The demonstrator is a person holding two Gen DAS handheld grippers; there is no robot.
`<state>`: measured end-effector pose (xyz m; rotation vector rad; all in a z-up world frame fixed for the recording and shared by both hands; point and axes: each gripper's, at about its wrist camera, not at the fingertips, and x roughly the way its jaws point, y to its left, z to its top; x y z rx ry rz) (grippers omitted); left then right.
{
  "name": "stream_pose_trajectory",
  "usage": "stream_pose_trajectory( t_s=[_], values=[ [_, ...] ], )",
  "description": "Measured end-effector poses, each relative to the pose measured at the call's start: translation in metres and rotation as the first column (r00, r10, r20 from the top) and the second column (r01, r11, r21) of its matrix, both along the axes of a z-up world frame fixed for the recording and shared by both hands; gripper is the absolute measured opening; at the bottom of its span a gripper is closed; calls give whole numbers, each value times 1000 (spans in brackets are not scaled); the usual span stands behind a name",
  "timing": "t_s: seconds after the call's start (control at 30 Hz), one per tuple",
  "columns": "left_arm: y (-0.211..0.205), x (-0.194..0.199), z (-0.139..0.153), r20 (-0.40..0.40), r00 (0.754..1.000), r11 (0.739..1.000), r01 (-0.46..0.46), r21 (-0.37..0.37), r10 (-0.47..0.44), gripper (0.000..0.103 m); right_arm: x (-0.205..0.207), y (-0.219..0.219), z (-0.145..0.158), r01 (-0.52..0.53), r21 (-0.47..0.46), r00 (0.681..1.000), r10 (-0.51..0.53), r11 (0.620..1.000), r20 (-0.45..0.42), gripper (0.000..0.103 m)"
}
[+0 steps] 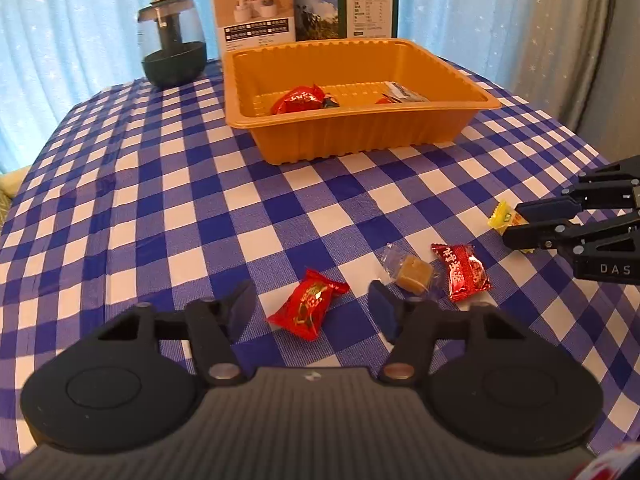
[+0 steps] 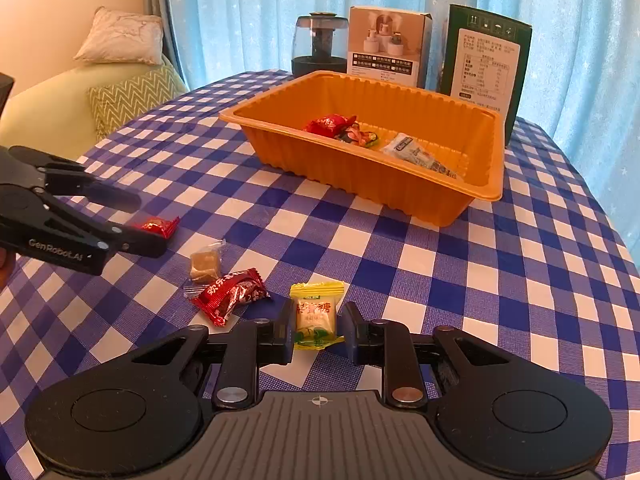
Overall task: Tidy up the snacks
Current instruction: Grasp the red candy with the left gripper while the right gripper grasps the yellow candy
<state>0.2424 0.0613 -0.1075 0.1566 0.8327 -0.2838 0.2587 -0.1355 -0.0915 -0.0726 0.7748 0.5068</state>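
Jaws: right gripper pinches yellow candy on checked cloth, near orange tray. Left gripper spread either side of red candy, pads not touching. Wrappers light, crinkly, slippery; grip across firm middle, not twisted ends.

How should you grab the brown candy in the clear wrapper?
Grip the brown candy across its blocky middle, coming from above. It lies flat on the tablecloth, and its clear twisted ends look too thin to hold well. A red candy lies close beside it, so the fingers probably need to slip in carefully.
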Motion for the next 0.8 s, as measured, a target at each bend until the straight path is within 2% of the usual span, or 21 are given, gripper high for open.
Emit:
stream_pose_trajectory(
  t_s=[0.03,0.1,0.33,0.43,0.63,0.8],
  values=[
    [0,2,0,-3,1000,1000,5,0,-5,53,0,0,0,0,1,1000,0,1000,0,25],
    [1,4,-1,-12,1000,1000,7,-1,-7,42,1,0,0,3,5,1000,-3,1000,0,25],
    [-2,7,-7,-46,999,1000,7,8,-7,32,5,-2,1,26,19,1000,-26,999,-2,25],
    [-2,6,-7,-49,999,1000,0,8,1,21,4,-1,3,24,27,1000,-24,999,-2,25],
    [-3,5,0,-40,998,999,-39,3,39,19,5,-2,6,35,40,999,-35,999,3,25],
    [-10,8,16,-2,997,996,-72,-43,72,19,8,-5,13,61,68,998,-61,996,-6,25]
  ],
)
